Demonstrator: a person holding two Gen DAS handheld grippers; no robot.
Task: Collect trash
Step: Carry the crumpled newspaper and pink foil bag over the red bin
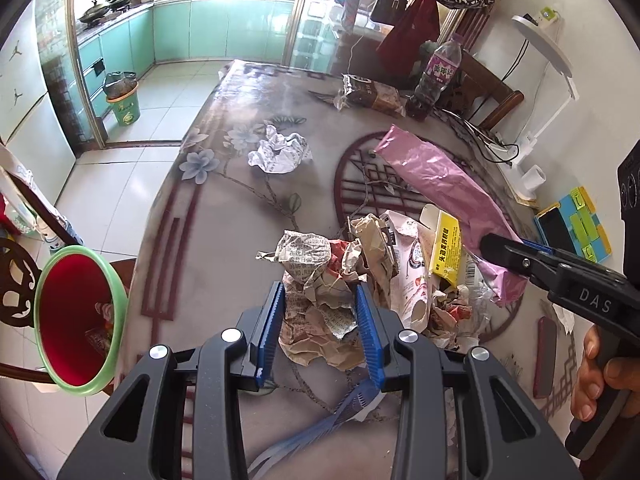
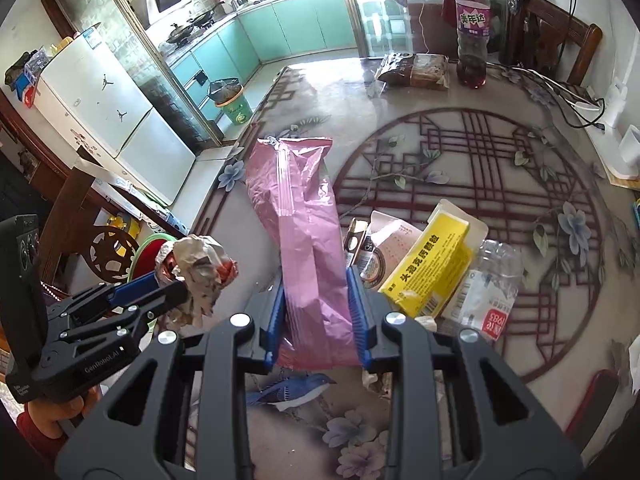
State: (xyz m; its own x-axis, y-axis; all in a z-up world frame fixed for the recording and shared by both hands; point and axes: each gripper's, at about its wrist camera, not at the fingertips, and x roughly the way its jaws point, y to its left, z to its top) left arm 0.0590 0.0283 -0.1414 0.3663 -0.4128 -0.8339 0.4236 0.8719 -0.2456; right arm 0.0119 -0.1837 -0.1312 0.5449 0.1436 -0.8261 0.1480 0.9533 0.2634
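I have both grippers loaded. My left gripper (image 1: 320, 332) is closed on a wad of crumpled paper (image 1: 316, 280), the blue pads pinching it from either side; from the right wrist view the same wad (image 2: 196, 276) hangs clear of the table at the left of the frame, so it is lifted, not resting. My right gripper (image 2: 316, 312) is clamped on the near end of a long pink bag (image 2: 298, 216), which stretches away toward the upper middle of that frame. I judge the bag is held by its end so its length can trail freely when I swing it over.

The bin (image 1: 76, 320), green-rimmed and red inside, stands off the table edge at the lower left of the left wrist view, with some scraps already in the bottom. The wad sits on that side, so it makes sense for it to go in first.

Still on the table (image 1: 224, 216), bunched at centre right: a yellow box (image 2: 428, 268), a crushed clear bottle (image 2: 488, 288) beside it and some wrappers. Another crumpled paper (image 1: 280, 150) lies alone further back. A purple-labelled drink bottle (image 2: 473, 28) stands upright at the far edge; I cannot tell whether it counts as trash.
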